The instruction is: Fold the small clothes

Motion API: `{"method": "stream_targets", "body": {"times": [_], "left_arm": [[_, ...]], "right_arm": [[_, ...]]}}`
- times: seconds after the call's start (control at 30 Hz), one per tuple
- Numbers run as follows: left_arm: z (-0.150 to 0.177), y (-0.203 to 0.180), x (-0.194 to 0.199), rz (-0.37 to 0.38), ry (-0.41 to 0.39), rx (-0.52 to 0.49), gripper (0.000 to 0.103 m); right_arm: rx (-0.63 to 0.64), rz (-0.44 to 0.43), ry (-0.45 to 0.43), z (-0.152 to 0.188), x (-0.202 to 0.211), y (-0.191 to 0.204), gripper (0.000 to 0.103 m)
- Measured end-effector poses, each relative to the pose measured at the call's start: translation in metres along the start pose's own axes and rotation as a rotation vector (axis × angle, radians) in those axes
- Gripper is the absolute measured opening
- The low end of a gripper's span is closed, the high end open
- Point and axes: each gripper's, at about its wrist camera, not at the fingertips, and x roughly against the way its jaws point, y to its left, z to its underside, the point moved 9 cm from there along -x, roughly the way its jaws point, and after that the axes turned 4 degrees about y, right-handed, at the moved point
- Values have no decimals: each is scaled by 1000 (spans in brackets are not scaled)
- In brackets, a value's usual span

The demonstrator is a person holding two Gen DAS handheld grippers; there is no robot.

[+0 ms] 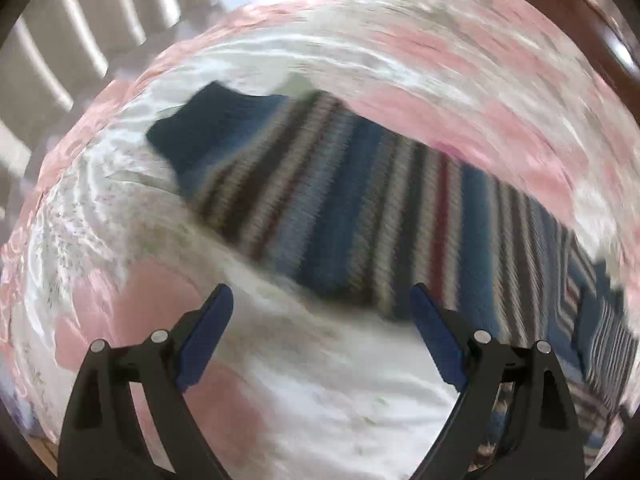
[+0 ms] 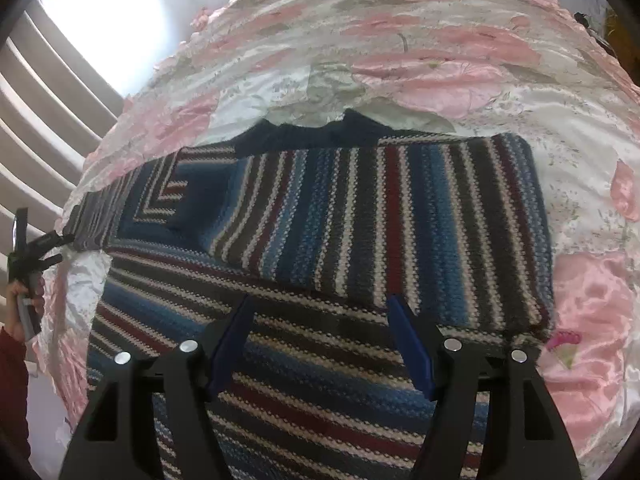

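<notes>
Left wrist view: the whole picture is smeared by motion blur, so fine detail is lost. The left tongs (image 1: 320, 300) are spread wide with nothing between them; their blue pads (image 1: 208, 336) hang above the bedspread (image 1: 320, 400), pale satin with pink flowers. The striped sweater (image 1: 340, 208) lies on the bed from about 10 o'clock across to 4 o'clock, with a plain dark blue cuff or hem (image 1: 200, 124) at its 10 o'clock end. Its far end runs out of sight at the 4 o'clock rim, and part of it is hidden behind the right-hand finger of the tongs. Pale vertical slats or curtain folds (image 1: 80, 32) show at 10 to 11 o'clock, too blurred to tell which. A dark wooden edge (image 1: 600, 20) curves at 1 o'clock. No writing can be read.

Right wrist view: this one is sharp. The right tongs (image 2: 320, 312) are also spread and pinch nothing, held just over the sweater (image 2: 380, 220), which lies partly folded, one striped panel lying crosswise over the rest. Its lower part is cut off at 6 o'clock behind the tongs. A small pink tag (image 2: 564, 338) sits on the bedspread (image 2: 440, 52) at 4 o'clock beside the sweater's corner; any print on it is too small to read. At 9 o'clock a hand (image 2: 24, 300) holds the left tongs (image 2: 40, 248) at the sweater's edge, mostly cut off by the rim.
</notes>
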Motion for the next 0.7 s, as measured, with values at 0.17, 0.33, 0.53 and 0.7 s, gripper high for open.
{"method": "stream_targets", "body": {"times": [0.17,0.33,0.53,0.7], "left_arm": [[-23,17,-20,36,27,57,89],[-39,26,-38,52,14,86,88],[-52,19,-47,38,-17,87,42],[-56,9,-33,111,-51,99,11]], "right_arm": [[-25,6,6,-3,-8,-2,70],[-27,31,16,-3,-14,-7,70],[-23,40,18,0,-18,-8,70],[-27,30,19,5,-19,-7,70]]}}
